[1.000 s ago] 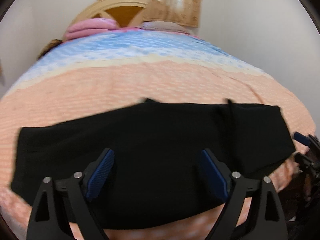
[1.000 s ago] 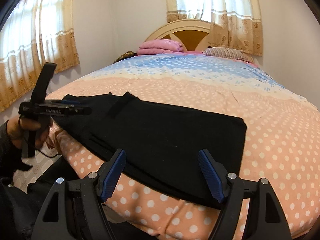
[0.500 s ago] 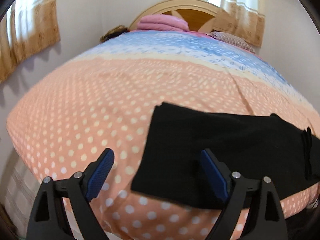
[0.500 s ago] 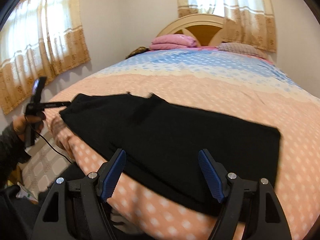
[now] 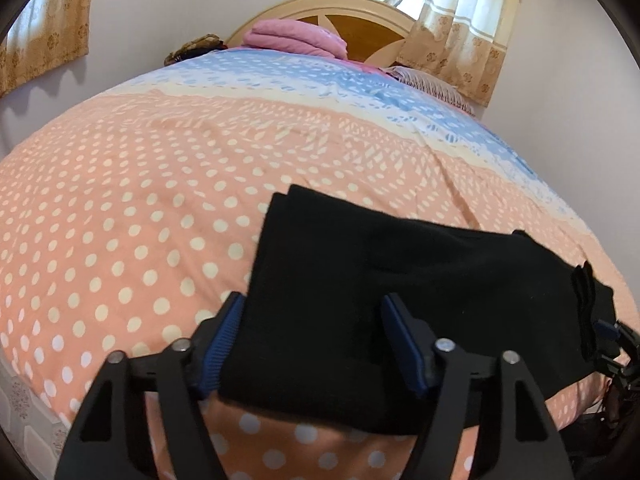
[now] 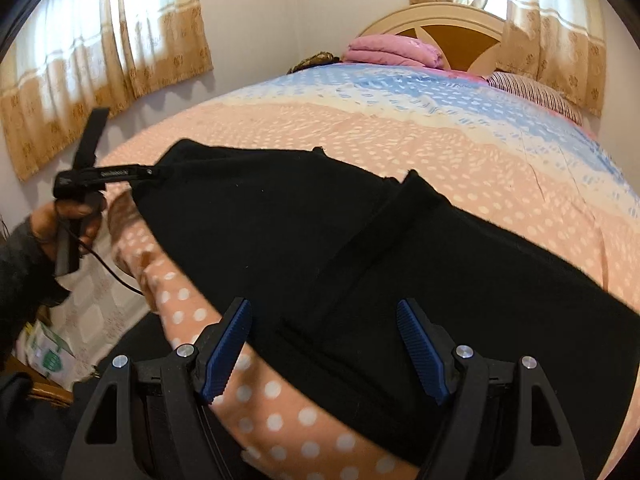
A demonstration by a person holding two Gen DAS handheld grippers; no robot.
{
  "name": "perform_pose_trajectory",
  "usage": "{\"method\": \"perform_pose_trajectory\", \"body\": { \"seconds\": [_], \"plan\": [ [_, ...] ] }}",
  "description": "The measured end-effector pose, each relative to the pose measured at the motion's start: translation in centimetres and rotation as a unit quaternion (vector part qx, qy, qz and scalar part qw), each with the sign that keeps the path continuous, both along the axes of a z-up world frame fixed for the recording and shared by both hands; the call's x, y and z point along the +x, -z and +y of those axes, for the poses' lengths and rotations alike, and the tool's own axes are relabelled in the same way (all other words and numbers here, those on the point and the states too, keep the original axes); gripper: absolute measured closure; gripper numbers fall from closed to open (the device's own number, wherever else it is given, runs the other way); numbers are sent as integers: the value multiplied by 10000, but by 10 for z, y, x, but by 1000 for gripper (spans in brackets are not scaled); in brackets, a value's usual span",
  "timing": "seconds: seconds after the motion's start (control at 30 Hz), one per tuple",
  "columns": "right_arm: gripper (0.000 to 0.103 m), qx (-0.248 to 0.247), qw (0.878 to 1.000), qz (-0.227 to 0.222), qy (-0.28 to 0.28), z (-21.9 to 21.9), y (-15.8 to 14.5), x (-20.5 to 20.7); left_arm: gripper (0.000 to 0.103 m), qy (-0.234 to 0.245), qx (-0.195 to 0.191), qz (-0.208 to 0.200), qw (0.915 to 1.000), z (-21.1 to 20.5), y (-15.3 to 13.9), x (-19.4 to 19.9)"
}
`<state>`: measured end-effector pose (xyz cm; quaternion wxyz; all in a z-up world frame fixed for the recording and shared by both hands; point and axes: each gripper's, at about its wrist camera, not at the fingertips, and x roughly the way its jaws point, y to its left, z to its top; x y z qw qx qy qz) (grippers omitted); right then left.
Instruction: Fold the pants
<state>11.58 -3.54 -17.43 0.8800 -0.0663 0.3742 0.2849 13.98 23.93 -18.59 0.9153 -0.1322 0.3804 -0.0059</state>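
Observation:
Black pants (image 5: 392, 280) lie flat across the near edge of a polka-dot bed, folded lengthwise. In the left wrist view my left gripper (image 5: 316, 344) is open, its blue pads on either side of the pants' left end at the near corner. In the right wrist view the pants (image 6: 360, 248) fill the middle, and my right gripper (image 6: 324, 352) is open over their near edge by the waistband. The left gripper also shows in the right wrist view (image 6: 156, 172), at the pants' far left corner. The right gripper shows at the right edge of the left wrist view (image 5: 608, 332).
The bed (image 5: 140, 200) has an orange dotted cover turning blue toward the headboard (image 5: 360, 20). Folded pink blankets (image 6: 396, 50) and a striped pillow (image 6: 536, 92) lie at the head. Curtained windows (image 6: 100, 60) line the walls. A box (image 6: 48, 352) sits on the floor at the left.
My left gripper has moved in to the pants' left end, so the cloth now lies between its fingers. My right gripper has moved closer over the pants' near edge.

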Motion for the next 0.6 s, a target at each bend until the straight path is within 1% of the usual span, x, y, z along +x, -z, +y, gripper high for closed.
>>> {"method": "perform_pose_trajectory", "body": {
  "seconds": [0.03, 0.1, 0.17, 0.27, 0.3, 0.33, 0.37, 0.4, 0.43, 0.47, 0.5, 0.53, 0.57, 0.6],
  "plan": [
    [27, 75, 10000, 2, 34, -4, -1, -2, 44, -31, -51, 6, 10000, 4, 0, -1],
    [27, 187, 9998, 5, 98, -9, -1, -5, 44, -66, -218, -2, 9997, 12, -2, -3],
    [27, 304, 9995, 14, 123, -13, -1, -6, 44, -46, -190, 64, 9998, 13, 0, -1],
    [27, 333, 9993, 11, 139, -13, 1, -9, 39, -131, -10, 60, 9999, 13, -2, 1],
    [27, 347, 9993, 9, 135, -14, 2, -9, 31, -243, 61, 69, 9997, 15, -3, 3],
    [27, 360, 9993, 9, 131, -14, 3, -11, 27, -341, 125, 59, 9993, 17, -3, 4],
    [27, 364, 9993, -2, 133, -14, 3, -12, 27, -357, 102, 15, 9993, 19, -2, 4],
    [27, 372, 9992, -19, 134, -14, 3, -13, 31, -215, -65, 56, 9997, 21, 1, 6],
    [27, 384, 9992, -40, 133, -14, 3, -14, 32, -162, -93, 76, 9998, 21, 2, 7],
    [27, 395, 9991, -52, 133, -15, 3, -16, 33, -141, -31, 64, 9999, 19, 3, 7],
    [27, 415, 9990, -59, 141, -15, 3, -17, 44, -38, -20, 60, 10000, 17, 2, 7],
    [27, 458, 9988, -62, 158, -16, 2, -17, 59, 113, -119, 64, 9998, 14, 1, 7],
    [27, 512, 9985, -54, 171, -17, 2, -18, 59, 111, -148, 80, 9998, 12, 0, 7],
    [27, 540, 9984, -41, 175, -18, 2, -17, 59, 85, -97, 102, 9999, 10, -1, 7]
  ]
}}
